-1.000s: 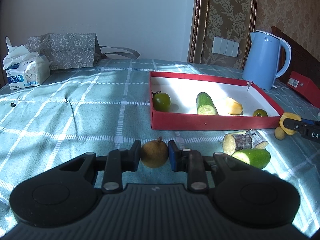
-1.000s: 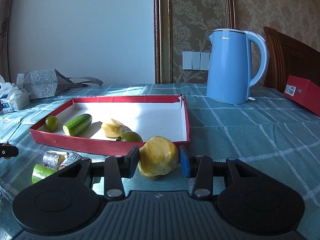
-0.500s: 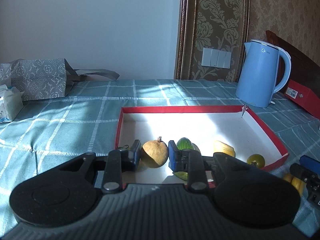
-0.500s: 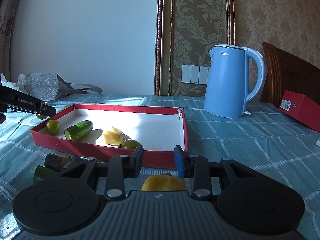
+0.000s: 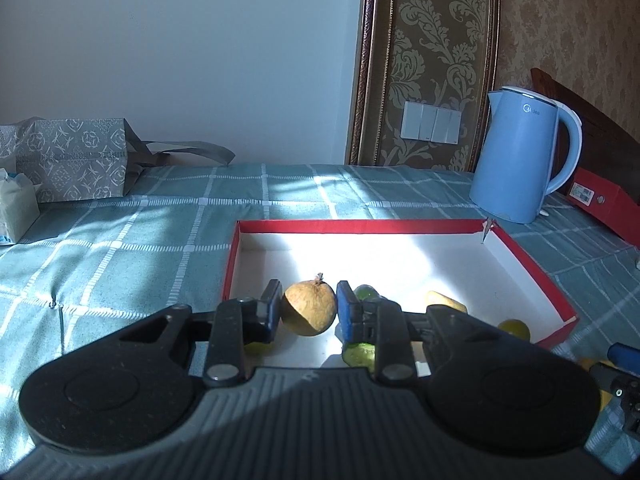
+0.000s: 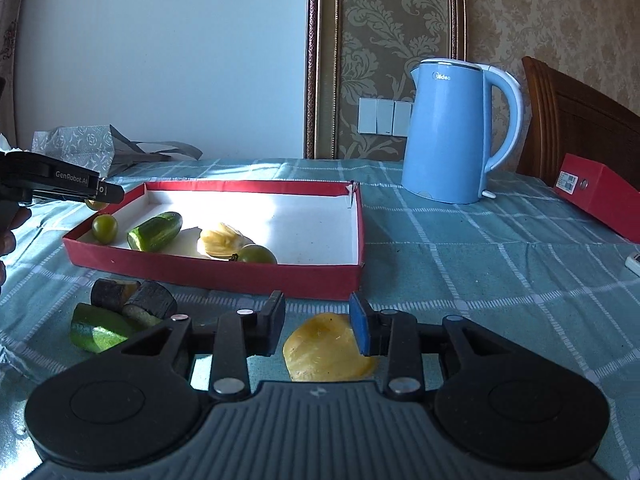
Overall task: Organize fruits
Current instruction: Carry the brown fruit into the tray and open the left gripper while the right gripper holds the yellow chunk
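Note:
My left gripper (image 5: pixel 308 309) is shut on a round brown fruit (image 5: pixel 309 309) and holds it above the near left part of the red tray (image 5: pixel 356 225). In the right wrist view the tray (image 6: pixel 216 270) holds two green tomatoes (image 6: pixel 105 229), a cucumber half (image 6: pixel 155 231) and a yellow piece (image 6: pixel 221 239). My right gripper (image 6: pixel 317 330) is open, just in front of the tray's near wall. A yellow fruit (image 6: pixel 328 354) lies on the cloth below and between its fingers, apart from the left pad. The left gripper (image 6: pixel 64 188) shows at the left of that view.
A blue kettle (image 6: pixel 448 132) stands behind the tray on the right, with a red box (image 6: pixel 600 196) further right. Dark cut pieces (image 6: pixel 132 298) and a green cucumber piece (image 6: pixel 100 328) lie on the cloth left of my right gripper. A grey bag (image 5: pixel 76 160) and tissue pack (image 5: pixel 16 208) sit far left.
My left gripper has carried the brown fruit from the cloth to above the tray. My right gripper has opened and released the yellow fruit, which now lies on the cloth.

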A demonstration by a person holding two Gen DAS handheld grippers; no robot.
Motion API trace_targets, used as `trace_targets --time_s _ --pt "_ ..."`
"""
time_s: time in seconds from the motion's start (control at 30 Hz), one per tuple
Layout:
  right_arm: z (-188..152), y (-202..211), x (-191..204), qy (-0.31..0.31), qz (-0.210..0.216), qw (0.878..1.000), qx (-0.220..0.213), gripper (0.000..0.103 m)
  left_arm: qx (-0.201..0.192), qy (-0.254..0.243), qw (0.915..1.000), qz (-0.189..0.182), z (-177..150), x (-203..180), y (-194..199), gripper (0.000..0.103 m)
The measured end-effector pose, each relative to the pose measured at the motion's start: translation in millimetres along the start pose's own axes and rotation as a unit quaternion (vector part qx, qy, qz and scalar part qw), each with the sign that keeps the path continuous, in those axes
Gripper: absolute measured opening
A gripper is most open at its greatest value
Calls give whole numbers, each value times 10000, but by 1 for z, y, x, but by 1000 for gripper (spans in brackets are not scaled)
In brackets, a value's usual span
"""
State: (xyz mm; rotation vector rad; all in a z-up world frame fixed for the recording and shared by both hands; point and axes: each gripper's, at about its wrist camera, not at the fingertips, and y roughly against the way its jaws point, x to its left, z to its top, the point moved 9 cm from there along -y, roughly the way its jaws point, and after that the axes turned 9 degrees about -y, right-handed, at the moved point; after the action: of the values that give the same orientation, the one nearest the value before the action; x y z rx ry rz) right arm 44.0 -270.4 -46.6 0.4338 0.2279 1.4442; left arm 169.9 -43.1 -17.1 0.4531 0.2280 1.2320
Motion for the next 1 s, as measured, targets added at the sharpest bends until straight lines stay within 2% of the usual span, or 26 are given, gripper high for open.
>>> trace_targets --time_s 0.07,0.17,0.2,0.33,0.43,0.47,0.5,0.77,0.93,1.0 --pt "-1 0 -4 2 -116 9999 15 42 -15 -4 10000 -37 -3 0 6 26" --pt "-2 -4 -8 122 -237 9996 111 68 -39 4 10000 -78 -7 1 12 26" --pt "-2 -5 -10 119 -265 9995 113 69 -46 6 10000 -52 -7 2 12 26" --pt "-2 -9 -16 62 -334 9993 145 69 19 29 10000 -67 -8 3 7 26" --pt "-9 -18 -15 97 -337 9986 406 68 65 -19 10000 10 -8 4 2 26" --pt "-13 -20 -13 23 -240 9985 486 62 68 -3 10000 4 -6 5 1 26" --pt "-16 -22 -10 23 -161 9982 569 52 78 8 10000 2 -5 6 -2 26" --pt "-15 -22 -15 -254 -94 9980 567 52 263 34 9996 7 5 8 -23 26" --pt "-14 -18 -12 -156 -114 9988 455 52 427 64 9991 -37 5 6 -40 26" --pt "-12 -16 -12 -148 -120 9991 369 52 429 77 9990 -37 5 6 -43 30"
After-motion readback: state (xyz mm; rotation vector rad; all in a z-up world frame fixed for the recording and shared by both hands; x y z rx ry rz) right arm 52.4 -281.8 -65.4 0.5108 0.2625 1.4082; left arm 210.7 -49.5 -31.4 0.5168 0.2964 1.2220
